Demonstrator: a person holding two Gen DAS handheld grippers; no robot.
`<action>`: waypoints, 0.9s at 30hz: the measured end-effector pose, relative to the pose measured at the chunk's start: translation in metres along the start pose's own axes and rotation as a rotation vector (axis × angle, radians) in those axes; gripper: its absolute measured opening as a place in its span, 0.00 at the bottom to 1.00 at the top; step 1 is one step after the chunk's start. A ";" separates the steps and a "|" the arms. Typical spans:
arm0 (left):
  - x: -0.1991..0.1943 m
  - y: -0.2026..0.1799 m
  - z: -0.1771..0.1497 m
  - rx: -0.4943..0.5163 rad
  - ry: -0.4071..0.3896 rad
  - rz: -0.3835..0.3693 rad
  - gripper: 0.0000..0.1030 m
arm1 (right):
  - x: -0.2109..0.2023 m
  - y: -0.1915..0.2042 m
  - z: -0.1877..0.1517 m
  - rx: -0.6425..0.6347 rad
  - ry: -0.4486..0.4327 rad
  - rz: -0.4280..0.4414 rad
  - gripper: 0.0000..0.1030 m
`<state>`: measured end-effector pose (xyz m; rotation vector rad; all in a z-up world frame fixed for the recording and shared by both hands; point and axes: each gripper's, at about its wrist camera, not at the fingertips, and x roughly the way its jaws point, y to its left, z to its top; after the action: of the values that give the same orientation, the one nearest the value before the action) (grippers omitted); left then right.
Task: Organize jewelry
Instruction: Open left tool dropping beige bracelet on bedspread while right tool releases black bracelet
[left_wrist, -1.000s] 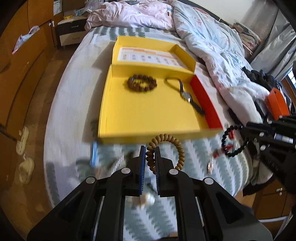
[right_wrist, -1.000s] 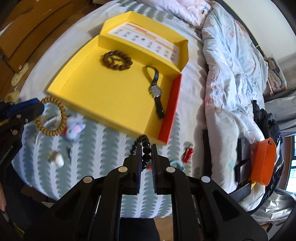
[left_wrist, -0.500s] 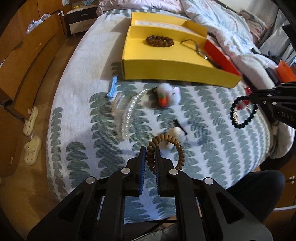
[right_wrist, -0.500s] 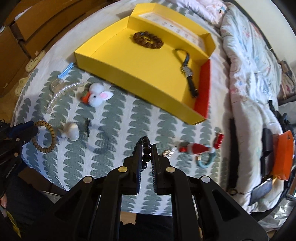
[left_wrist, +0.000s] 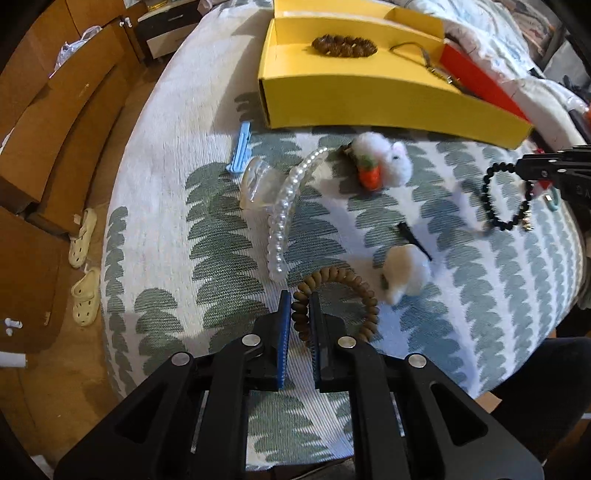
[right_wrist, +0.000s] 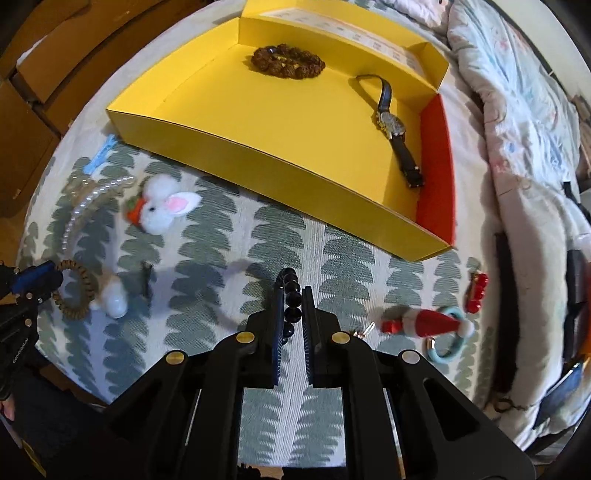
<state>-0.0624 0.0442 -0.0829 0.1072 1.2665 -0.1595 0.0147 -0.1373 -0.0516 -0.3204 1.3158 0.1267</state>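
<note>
Counted: three bead bracelets, namely a tan wooden one (left_wrist: 334, 301), a black one (left_wrist: 506, 195) and a dark brown one (right_wrist: 288, 61), one black-strapped wristwatch (right_wrist: 397, 127), one yellow cardboard box (right_wrist: 258, 110), two fluffy white plush hair clips (right_wrist: 162, 210) (left_wrist: 404, 273), one pearl hair claw (left_wrist: 284, 206), one blue clip (left_wrist: 240, 147).

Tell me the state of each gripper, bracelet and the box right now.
Left hand-held gripper: shut on tan wooden bead bracelet.
Right hand-held gripper: shut on black bead bracelet.
Yellow cardboard box: open, holding dark brown bead bracelet and black-strap wristwatch.
</note>
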 end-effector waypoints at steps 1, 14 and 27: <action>0.004 -0.001 0.001 0.001 0.006 0.007 0.10 | 0.003 -0.003 -0.001 0.007 -0.008 0.001 0.10; -0.023 0.002 0.017 -0.034 -0.111 0.049 0.62 | -0.026 -0.045 -0.016 0.141 -0.300 0.178 0.37; -0.036 -0.001 0.063 -0.058 -0.261 -0.016 0.76 | -0.059 -0.108 -0.026 0.245 -0.558 0.298 0.65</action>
<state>-0.0142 0.0351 -0.0297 0.0253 1.0111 -0.1453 0.0045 -0.2426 0.0171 0.1209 0.8041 0.2815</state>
